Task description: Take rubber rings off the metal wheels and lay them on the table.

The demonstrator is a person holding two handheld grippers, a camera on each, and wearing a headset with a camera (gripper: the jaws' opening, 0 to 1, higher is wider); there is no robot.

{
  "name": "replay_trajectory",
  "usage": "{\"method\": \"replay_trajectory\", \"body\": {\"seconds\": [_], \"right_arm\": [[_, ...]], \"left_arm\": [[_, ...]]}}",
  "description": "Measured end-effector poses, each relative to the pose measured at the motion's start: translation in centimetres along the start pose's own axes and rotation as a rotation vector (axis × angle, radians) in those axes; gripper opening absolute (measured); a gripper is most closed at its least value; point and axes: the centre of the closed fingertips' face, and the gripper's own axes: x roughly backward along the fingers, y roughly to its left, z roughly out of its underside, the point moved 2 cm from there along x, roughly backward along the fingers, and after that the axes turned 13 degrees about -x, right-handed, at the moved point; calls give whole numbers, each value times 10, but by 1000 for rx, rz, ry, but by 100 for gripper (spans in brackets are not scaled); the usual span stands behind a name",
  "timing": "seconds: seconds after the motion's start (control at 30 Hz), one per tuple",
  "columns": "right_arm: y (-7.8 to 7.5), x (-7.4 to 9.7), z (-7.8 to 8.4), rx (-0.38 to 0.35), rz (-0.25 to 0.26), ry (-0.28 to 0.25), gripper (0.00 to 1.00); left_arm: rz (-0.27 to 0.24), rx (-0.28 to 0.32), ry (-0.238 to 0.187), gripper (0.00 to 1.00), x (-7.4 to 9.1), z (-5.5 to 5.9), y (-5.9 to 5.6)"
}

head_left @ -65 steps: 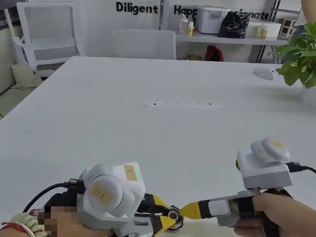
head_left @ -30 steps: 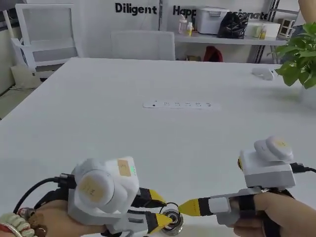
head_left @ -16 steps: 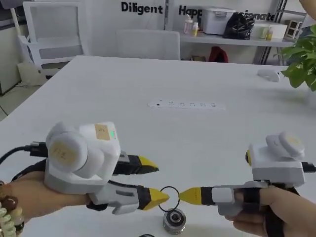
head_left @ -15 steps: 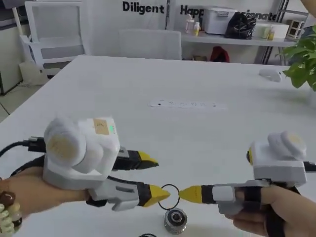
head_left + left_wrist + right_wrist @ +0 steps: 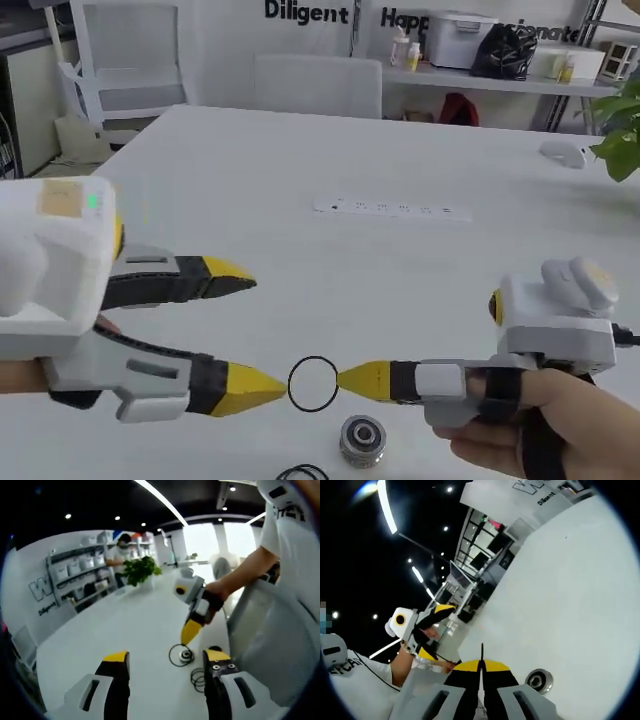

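Right gripper [image 5: 343, 378] comes in from the right with jaws pressed together, pinching the right edge of a black rubber ring [image 5: 313, 383]. The ring is off the wheel and held up, open face toward the head view. In the right gripper view the ring [image 5: 481, 652] is edge-on, a thin black line rising straight from my closed yellow tips. Metal wheel [image 5: 362, 440] sits on the white table [image 5: 250, 180], hub face up, just nearer than the ring and slightly right of it. From the head view I read them as apart. In the left gripper view the ring [image 5: 179, 655] and wheel [image 5: 186, 655] overlap along the line of sight, so that view doesn't settle the gap. Left gripper [image 5: 262, 330] is on the left with jaws spread wide. Its nearer yellow tip points at the ring's left edge, very close, and I can't tell if it touches. A small heap of loose rings [image 5: 300, 472] lies flat on the table at the near edge, left of the wheel. In the left gripper view the loose rings [image 5: 198, 677] lie just beside my right-hand jaw. Farther out there's a white power strip [image 5: 390, 210] mid-table, a plant [image 5: 622, 135] at the far right, and a chair [image 5: 318, 85] behind the far edge.
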Motion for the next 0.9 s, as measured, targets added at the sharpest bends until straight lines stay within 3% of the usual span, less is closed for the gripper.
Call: {"method": "replay_trajectory", "body": {"seconds": [0.27,0.37,0.53,0.77,0.9], "right_arm": [[2,-13,17,20,-1,76,0],[1,-18,27,29,5,117,0],[-3,-24,42,40,21,180,0],[-12,-30,59,57,57,246,0],[-20,-30,62,63,88,256,0]], "left_arm": [[-65,64,42,69,34,24,-12],[-81,122,55,70,42,35,-21],[-100,169,88,72,48,52,-32],[-115,215,118,72,53,66,-43],[-115,230,126,71,54,71,-48]]}}
